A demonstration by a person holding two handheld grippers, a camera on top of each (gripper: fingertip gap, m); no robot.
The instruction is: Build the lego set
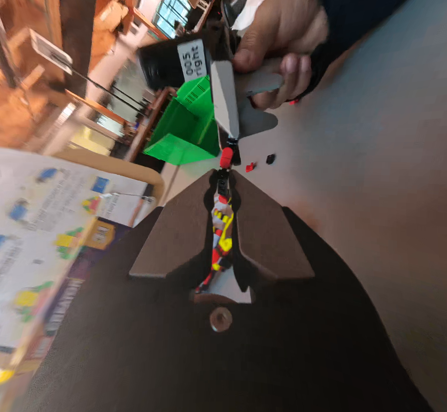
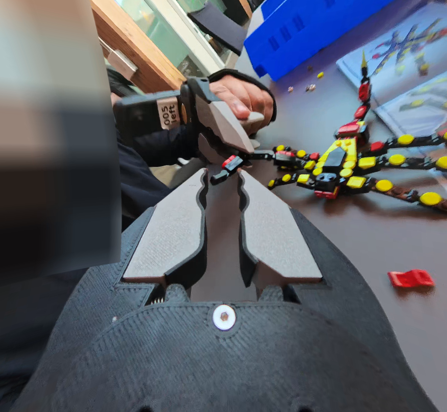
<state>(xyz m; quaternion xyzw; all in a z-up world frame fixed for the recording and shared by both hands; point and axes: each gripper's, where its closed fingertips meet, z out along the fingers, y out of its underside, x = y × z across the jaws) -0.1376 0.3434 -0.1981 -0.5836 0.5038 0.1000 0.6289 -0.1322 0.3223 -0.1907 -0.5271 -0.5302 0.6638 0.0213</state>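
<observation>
1. Two hand-held grippers meet over a dark brown tabletop [image 2: 314, 267], each with grey wedge-shaped fingers on a black printed body.
2. Left gripper [image 1: 223, 173]: its fingers are pressed together on the end of a thin black jointed leg [image 2: 262, 154] of the black, yellow and red brick spider model [image 2: 333, 168]; from the right wrist view it enters from 9 o'clock, a hand [image 2: 242, 100] around its handle.
3. Right gripper [image 2: 222, 170]: its fingers are spread with a clear gap; a small black-and-red brick segment [image 2: 229, 162] at the leg's tip sits just past the fingertips at 12 o'clock. Whether they touch it cannot be told.
4. Spider model: lies flat on the tabletop at 2 o'clock of the right gripper, legs fanned outward.
5. Loose red brick [image 2: 411, 278]: lies on the tabletop at 4 o'clock of the right gripper.
6. Blue plastic bin [image 2: 326, 20] and printed instruction sheets [image 2: 399, 86]: beyond the model at 1 o'clock.
7. Green plastic bin [image 1: 183, 129]: beyond the left gripper at 11 o'clock.
</observation>
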